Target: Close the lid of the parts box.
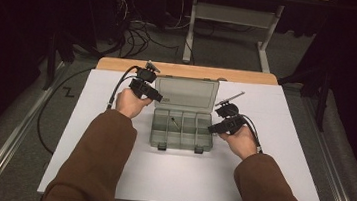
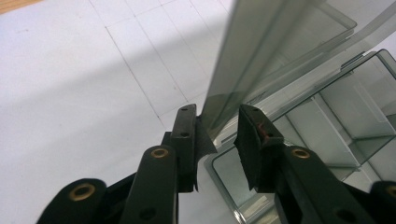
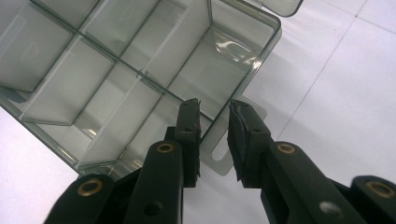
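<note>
Lid (image 2: 261, 51) edge sits between left gripper (image 2: 219, 123) jaws, not yet pinched; right gripper (image 3: 214, 109) jaws straddle the box latch (image 3: 219, 154), spread — you pinch squarely, swing slowly

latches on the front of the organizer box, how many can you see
2. Both latches sit on the near front edge of the clear organizer box in the high view: one toward its left end, one toward its right end. None looks hidden.
</note>
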A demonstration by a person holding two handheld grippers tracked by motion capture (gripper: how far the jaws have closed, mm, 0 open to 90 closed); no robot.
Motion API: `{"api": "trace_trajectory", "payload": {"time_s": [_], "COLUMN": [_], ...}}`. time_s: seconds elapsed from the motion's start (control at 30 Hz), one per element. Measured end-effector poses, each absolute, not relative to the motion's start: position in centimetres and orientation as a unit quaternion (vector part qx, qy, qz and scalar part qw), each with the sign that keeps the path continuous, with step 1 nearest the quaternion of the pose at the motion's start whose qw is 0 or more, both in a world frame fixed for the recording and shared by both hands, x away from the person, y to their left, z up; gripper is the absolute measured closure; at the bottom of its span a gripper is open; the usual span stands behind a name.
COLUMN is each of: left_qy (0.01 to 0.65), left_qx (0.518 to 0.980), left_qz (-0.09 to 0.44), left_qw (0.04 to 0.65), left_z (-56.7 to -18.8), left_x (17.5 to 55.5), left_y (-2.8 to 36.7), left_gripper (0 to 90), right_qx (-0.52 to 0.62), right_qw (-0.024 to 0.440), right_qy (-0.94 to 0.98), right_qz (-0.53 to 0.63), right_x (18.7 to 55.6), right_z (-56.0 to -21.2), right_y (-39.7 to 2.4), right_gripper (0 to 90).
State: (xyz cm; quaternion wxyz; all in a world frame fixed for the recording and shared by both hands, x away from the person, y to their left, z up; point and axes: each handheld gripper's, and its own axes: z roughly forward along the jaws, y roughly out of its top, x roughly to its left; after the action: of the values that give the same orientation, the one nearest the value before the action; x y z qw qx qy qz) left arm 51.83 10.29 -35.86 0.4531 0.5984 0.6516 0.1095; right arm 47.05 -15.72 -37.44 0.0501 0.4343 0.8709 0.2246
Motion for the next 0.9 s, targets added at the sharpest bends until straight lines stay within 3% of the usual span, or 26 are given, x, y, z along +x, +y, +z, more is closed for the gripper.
{"api": "trace_trajectory", "payload": {"time_s": [0.9], "left_qy": [0.642], "left_qx": [0.611], "left_qz": [0.106], "left_qw": [0.451], "left_z": [-35.9], "left_x": [50.6], "left_y": [10.5], "left_gripper": [71.0], "right_qx": [0.435], "right_qw": [0.051], "right_qy": [0.870], "right_qz": [0.225], "right_x": [46.9], "right_z": [-37.5], "right_y": [-15.7], "right_gripper": [76.0]}}
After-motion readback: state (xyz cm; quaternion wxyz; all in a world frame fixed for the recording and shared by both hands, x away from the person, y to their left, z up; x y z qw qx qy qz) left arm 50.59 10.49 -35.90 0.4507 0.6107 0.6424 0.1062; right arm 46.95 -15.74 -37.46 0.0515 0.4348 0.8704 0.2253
